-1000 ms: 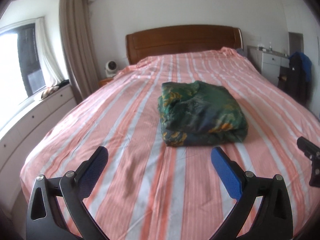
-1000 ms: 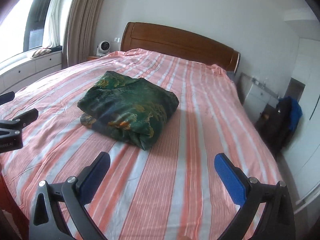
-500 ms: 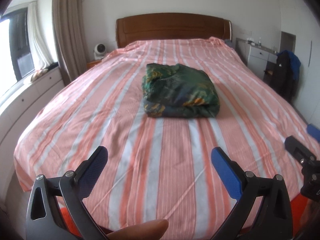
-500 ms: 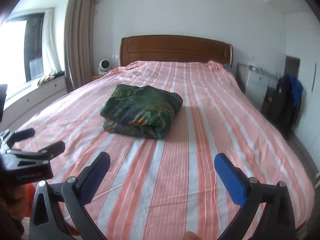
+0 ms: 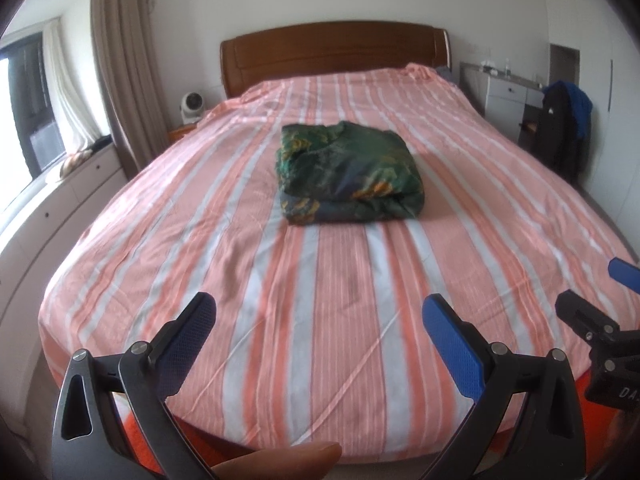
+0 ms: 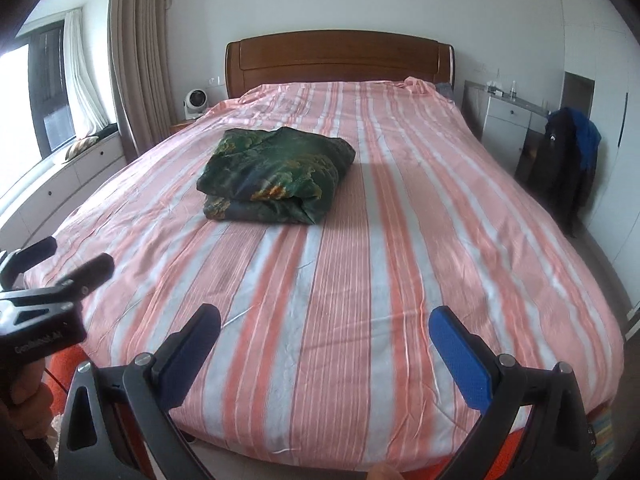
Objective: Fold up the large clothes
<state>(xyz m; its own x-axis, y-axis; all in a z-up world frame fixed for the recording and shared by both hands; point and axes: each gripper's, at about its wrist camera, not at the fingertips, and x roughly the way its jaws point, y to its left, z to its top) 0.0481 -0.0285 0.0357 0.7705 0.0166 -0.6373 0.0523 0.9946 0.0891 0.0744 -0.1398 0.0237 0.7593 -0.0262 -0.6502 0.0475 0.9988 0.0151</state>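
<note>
A dark green patterned garment (image 5: 348, 174) lies folded in a thick bundle on the middle of a bed with a pink and white striped sheet (image 5: 320, 288). It also shows in the right wrist view (image 6: 274, 178), left of centre. My left gripper (image 5: 316, 316) is open and empty above the foot of the bed, well short of the bundle. My right gripper (image 6: 324, 324) is open and empty, also over the foot of the bed. Each gripper shows at the edge of the other's view.
A wooden headboard (image 5: 334, 50) stands at the far end. A low white cabinet (image 5: 48, 216) runs under the window on the left. A white dresser (image 6: 508, 120) and a chair with dark clothes (image 6: 568, 160) stand on the right. A small fan (image 6: 194, 102) sits by the headboard.
Both grippers have pulled back from the bundle toward the foot of the bed, so the folded garment looks farther away. Both stay open and empty.
</note>
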